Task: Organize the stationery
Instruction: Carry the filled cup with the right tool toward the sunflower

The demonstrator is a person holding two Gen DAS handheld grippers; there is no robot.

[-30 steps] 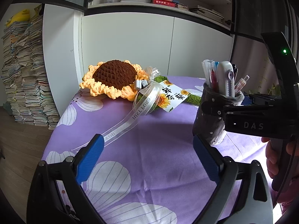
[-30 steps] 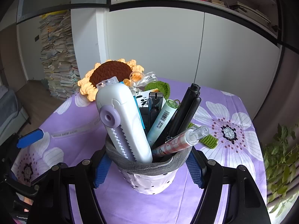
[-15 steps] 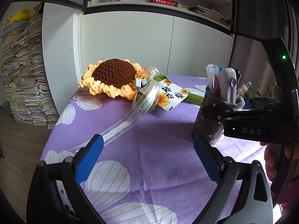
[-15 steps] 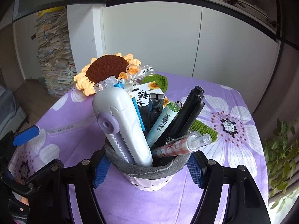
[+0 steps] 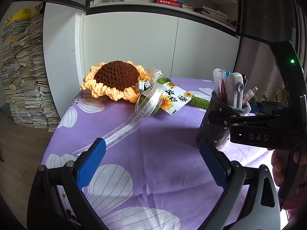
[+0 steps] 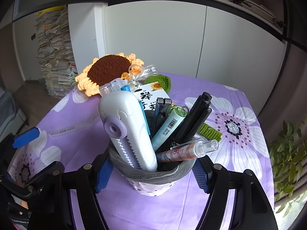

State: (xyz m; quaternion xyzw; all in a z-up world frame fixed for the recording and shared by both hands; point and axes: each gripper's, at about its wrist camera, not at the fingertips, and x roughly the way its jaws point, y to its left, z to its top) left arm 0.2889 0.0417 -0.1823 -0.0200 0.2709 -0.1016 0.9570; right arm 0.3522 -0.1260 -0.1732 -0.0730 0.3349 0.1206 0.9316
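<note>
Right tongs (image 6: 151,174) clamped on pen holder (image 6: 153,180), blue pads pressed to both sides of grey rim. Holder full: white correction-tape dispenser (image 6: 126,128), mint highlighter (image 6: 168,126), black markers (image 6: 193,120), pink-patterned pen (image 6: 190,149). Appears to sit over middle of purple floral worktop (image 6: 239,172), near crocheted sunflower (image 6: 109,69); contact with cloth not visible, cannot tell whether lifted or resting. Left tongs (image 5: 151,159) wide apart, holding nothing, low over worktop (image 5: 153,138), beside holder (image 5: 216,132) but not touching. No loose stationery visible on cloth. Step judged: final placement of loaded holder, task nearly done. Next move calls for level set-down, slow release of grip to avoid tipping top-heavy contents, clear of ribbon (image 5: 134,122) and card (image 5: 176,99).
</note>
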